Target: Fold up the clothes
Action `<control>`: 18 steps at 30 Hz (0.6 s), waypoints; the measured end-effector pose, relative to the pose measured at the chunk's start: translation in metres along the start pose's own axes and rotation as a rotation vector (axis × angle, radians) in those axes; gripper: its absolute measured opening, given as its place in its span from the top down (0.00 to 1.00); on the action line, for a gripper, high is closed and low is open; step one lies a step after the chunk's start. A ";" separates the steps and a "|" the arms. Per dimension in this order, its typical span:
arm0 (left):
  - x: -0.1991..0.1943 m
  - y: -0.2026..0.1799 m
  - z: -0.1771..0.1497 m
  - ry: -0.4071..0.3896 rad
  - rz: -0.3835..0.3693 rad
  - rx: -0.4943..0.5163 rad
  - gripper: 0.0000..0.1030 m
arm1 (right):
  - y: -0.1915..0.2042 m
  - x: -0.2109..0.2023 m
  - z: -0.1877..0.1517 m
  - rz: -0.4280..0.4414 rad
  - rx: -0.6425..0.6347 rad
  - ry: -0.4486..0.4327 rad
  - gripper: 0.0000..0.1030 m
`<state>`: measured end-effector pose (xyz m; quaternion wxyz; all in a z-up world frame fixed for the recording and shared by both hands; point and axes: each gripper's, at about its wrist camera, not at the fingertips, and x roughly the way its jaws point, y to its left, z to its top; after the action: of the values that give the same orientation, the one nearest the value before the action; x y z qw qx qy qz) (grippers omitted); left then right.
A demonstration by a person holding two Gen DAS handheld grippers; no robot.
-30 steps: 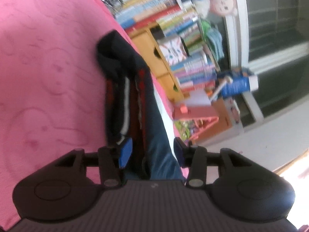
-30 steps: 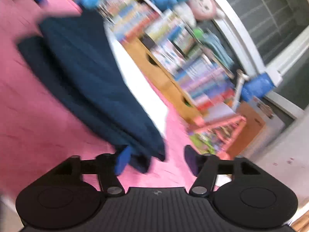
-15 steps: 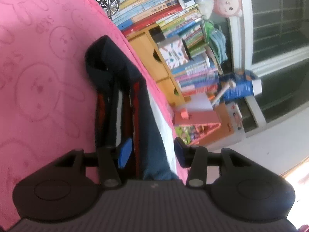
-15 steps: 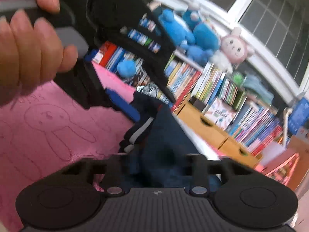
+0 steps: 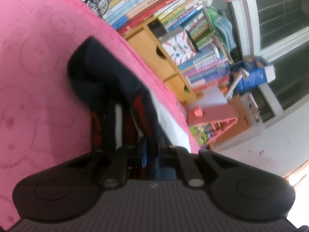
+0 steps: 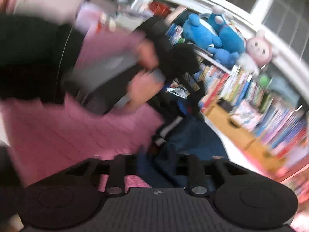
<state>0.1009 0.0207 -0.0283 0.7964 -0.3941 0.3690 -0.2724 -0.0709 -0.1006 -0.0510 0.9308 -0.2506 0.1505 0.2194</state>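
Now the left claw [image 5: 149, 150] is clenched on the near end of the dark navy garment [image 5: 108, 83] with red and white stripes, which lies on the pink rabbit-print bedspread [image 5: 38, 67] along its edge, on the side toward the bookshelf [image 5: 173, 31]. Seen through heavy blur, the right claw [image 6: 154, 160] also reads as clamped on a fold of the garment [image 6: 191, 139], with the person's left hand [image 6: 143, 85] above the fabric gripping the other tool.

right gripper [image 6: 156, 154] | jaws closed on navy garment [image 6: 189, 139] | pink blanket [image 6: 77, 135] beneath
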 end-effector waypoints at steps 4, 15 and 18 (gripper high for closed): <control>-0.002 0.009 -0.014 0.043 -0.012 -0.010 0.90 | -0.074 -0.042 0.000 0.067 0.311 -0.024 0.51; -0.049 -0.004 -0.087 0.227 0.008 0.253 0.90 | -0.169 -0.018 -0.022 -0.228 0.511 0.032 0.52; -0.077 -0.011 -0.078 0.115 -0.013 0.248 0.88 | -0.193 -0.027 -0.052 -0.256 0.650 0.062 0.46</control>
<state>-0.0078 0.0372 -0.0228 0.8147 -0.2788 0.3751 -0.3433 -0.0092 -0.2871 -0.0065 0.9769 0.0353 0.2080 0.0339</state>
